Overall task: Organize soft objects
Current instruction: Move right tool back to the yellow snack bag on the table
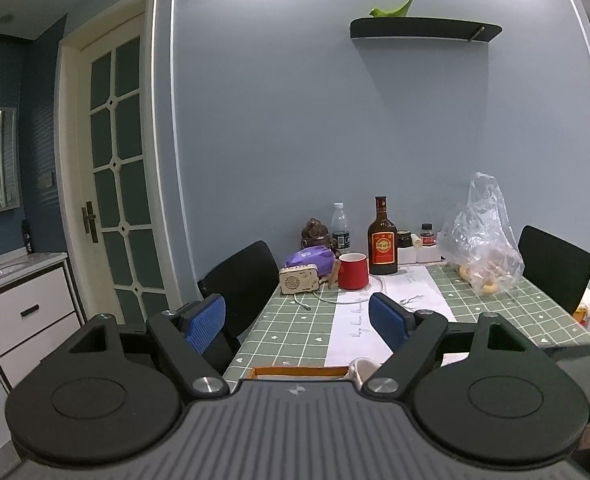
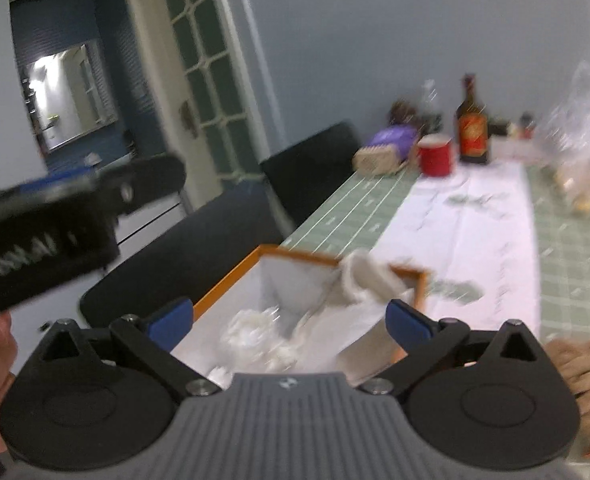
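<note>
The right claw (image 2: 289, 322) stands wide open above the orange-rimmed box (image 2: 231, 280) at the near end of the table (image 2: 575, 248), with nothing pinched between its blue pads. A cream-coloured sock or cloth (image 2: 369, 280) lies draped over the box's far rim, part inside and part hanging toward the corner; crumpled white soft things (image 2: 255, 340) sit on the box floor. The left claw (image 1: 297, 320) is also spread open and empty, hovering at the table's near edge, with the same box rim (image 1: 301, 370) just showing below it.

The main risk, as I judge it, is the draped cloth: it rests on the rim rather than in the box, so it may slide out onto the white runner (image 2: 475, 232). The right-wrist view is blurred, so whether the cloth touches the right pad I cannot tell; if it snags there, a rising claw could drag it out. More soft brownish things (image 2: 583, 364) wait at the right, near the claw's housing, and could be knocked.
</note>
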A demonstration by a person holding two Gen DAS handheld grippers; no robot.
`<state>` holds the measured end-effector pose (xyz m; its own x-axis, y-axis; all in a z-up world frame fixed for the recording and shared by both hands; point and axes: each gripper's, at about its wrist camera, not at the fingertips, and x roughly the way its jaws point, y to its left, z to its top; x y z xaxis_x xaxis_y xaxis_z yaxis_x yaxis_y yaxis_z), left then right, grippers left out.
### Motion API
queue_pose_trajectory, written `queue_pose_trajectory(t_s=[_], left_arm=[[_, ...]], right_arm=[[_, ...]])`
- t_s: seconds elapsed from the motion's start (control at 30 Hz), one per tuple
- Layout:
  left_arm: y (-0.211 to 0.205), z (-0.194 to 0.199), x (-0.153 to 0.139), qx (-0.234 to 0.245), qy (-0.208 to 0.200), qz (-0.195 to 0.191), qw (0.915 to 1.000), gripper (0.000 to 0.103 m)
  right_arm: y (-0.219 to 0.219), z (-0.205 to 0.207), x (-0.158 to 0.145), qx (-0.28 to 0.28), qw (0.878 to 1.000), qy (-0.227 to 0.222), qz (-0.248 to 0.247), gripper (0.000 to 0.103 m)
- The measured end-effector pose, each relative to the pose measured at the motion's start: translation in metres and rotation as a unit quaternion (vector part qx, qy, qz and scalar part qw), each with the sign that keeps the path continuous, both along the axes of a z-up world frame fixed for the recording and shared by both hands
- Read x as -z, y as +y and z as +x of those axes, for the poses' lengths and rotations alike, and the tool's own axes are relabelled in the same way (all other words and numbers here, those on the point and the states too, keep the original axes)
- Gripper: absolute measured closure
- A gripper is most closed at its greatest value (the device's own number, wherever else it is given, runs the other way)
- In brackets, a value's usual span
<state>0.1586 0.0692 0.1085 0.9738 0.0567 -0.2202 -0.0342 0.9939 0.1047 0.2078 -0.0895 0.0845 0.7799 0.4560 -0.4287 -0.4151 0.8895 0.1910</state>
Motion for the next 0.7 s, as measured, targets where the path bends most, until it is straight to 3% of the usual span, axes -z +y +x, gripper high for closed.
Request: queue_pose_trajectory(t_s=[0.17, 0.3, 0.53, 0.7], left_arm=[[-0.009, -0.005, -0.002, 0.008, -0.009, 0.000, 0.9999, 0.007], [-0.017, -0.011, -0.005, 0.039, -0.010, -0.015, 0.9991, 0.007], [-0.035, -0.026, -0.008, 0.080, -0.029, -0.022, 0.9962, 0.007], [-0.043, -0.036, -0.011, 0.100, -0.047, -0.050, 0.9926, 0.007]], right_arm=[[-0.019, -0.022, -0.021, 0.057, 0.996, -0.070, -0.028, 0.003], [-0.038, -0.039, -0.030, 0.103, 0.985, -0.118, -0.073, 0.003], [-0.091, -0.046, -0.022, 0.094, 0.992, -0.084, -0.002, 0.003], [-0.110, -0.062, -0.014, 0.124, 0.988, -0.086, -0.024, 0.003]])
